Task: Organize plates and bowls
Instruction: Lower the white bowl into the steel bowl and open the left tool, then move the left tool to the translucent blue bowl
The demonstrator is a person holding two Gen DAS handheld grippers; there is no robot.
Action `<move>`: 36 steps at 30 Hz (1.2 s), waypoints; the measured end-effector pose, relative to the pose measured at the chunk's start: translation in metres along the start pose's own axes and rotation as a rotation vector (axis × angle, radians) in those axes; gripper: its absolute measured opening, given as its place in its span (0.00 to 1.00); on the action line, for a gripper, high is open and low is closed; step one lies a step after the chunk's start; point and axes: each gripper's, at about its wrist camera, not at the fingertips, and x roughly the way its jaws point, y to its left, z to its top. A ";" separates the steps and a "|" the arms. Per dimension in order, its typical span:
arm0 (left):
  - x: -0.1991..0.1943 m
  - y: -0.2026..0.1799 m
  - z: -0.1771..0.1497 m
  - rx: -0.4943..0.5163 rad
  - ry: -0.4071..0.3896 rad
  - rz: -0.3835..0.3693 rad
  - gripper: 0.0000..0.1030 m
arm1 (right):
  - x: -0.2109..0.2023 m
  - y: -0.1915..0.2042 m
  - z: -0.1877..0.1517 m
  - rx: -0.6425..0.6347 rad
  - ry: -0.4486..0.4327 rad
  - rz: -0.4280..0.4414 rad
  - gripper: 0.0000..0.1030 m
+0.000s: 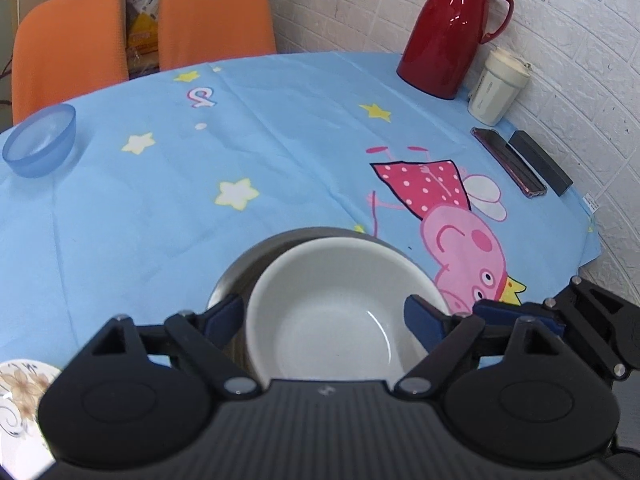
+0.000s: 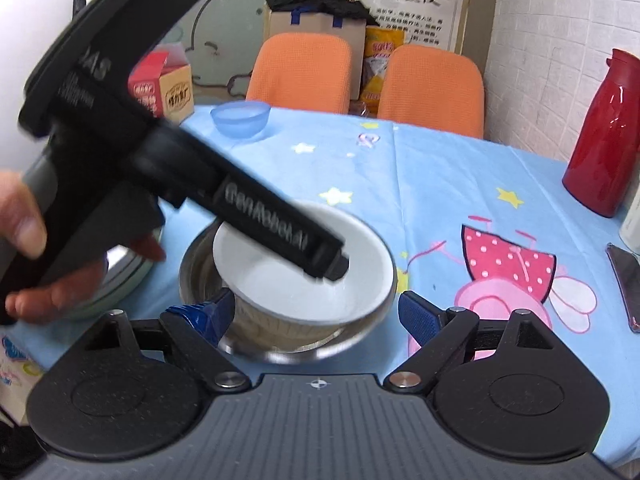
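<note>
A white bowl (image 1: 332,304) sits tilted inside a steel bowl (image 1: 244,268) on the blue tablecloth. My left gripper (image 1: 324,316) is open, its blue fingers on either side of the white bowl's near rim, not gripping it. In the right wrist view the white bowl (image 2: 280,280) lies in the steel bowl (image 2: 192,268), and the left gripper's body (image 2: 256,220) hangs over it. My right gripper (image 2: 316,316) is open, just in front of the bowls. A blue translucent bowl (image 1: 40,140) stands at the far left. A flowered plate (image 1: 20,396) lies at the near left.
A red thermos jug (image 1: 448,28) and a cream cup (image 1: 496,88) stand at the far right by the brick wall. A phone (image 1: 508,160) and a black box (image 1: 540,162) lie near them. Two orange chairs (image 1: 216,16) stand behind the table. A steel plate (image 2: 124,276) lies left of the bowls.
</note>
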 end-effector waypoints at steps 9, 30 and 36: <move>-0.029 0.005 0.003 -0.020 -0.077 0.029 0.88 | -0.022 -0.006 -0.006 0.052 -0.052 -0.025 0.74; -0.104 0.128 0.004 -0.149 -0.171 0.312 0.91 | 0.038 0.003 0.117 -0.152 -0.106 0.071 0.74; -0.100 0.167 0.018 -0.166 -0.169 0.347 0.91 | 0.075 0.016 0.154 -0.184 -0.076 0.114 0.74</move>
